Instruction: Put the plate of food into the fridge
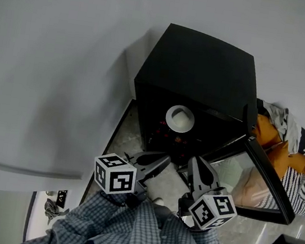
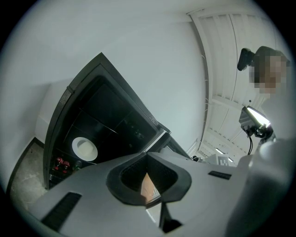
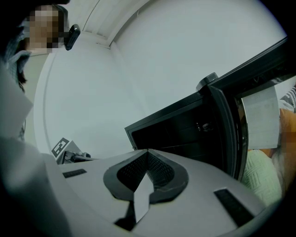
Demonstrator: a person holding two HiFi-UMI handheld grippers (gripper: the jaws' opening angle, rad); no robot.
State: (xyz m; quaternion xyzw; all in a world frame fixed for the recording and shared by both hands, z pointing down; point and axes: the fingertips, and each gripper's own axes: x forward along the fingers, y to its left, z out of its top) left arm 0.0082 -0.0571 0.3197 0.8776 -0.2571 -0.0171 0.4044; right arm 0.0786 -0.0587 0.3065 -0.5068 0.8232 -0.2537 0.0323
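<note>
Small black fridge (image 1: 200, 69) against a pale wall, its door (image 1: 257, 180) swung open toward 4 o'clock, plate of food (image 1: 179, 118) inside the fridge, left hand-held gripper (image 1: 165, 158) and right hand-held gripper (image 1: 195, 160) both closed and empty, side by side at 6 o'clock of the plate, apart from it

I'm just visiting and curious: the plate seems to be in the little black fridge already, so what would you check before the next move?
1. Plate on a shelf inside the fridge: ok.
2. Left gripper shut and empty: ok.
3. Right gripper shut and empty: ok.
4. Door closed: not ok, it stands open.
5. Plate far enough back to clear the door: cannot tell.
</note>
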